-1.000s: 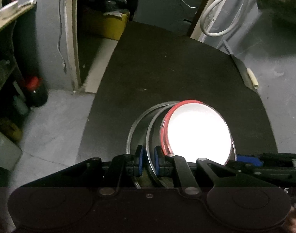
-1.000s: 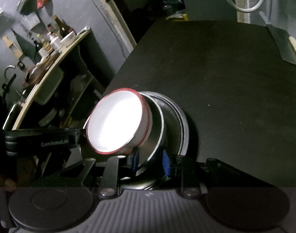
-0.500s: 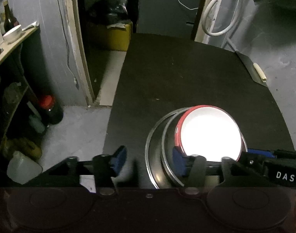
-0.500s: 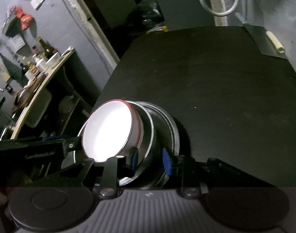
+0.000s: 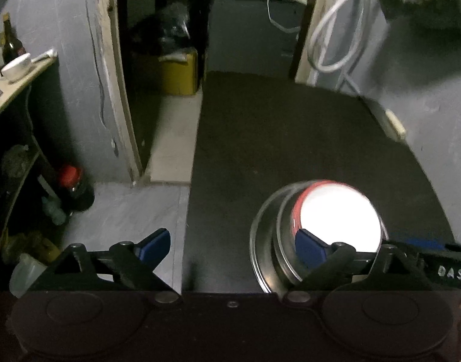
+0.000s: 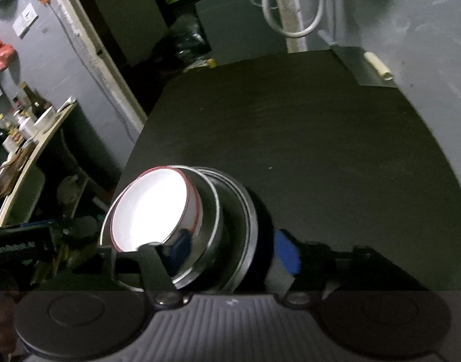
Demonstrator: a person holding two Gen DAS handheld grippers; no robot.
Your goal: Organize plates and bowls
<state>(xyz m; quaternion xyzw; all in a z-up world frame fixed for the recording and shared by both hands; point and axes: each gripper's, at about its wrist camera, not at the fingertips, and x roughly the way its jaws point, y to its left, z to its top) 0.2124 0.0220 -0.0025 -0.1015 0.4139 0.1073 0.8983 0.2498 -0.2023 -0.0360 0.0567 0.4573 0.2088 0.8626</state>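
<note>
Both your claws have just been opening off the stacked dishes.
Your left claw (image 5: 230, 246) and right claw (image 6: 230, 250) gape, gripping nothing; the red-rimmed white bowl (image 5: 339, 217) sits nested in steel plates (image 6: 230, 211) on the table (image 5: 290, 138).

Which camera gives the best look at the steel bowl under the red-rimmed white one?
The right wrist view: the steel bowl shows its shiny side wall and rim beneath the white bowl. The left wrist view shows only a sliver of its rim.
</note>
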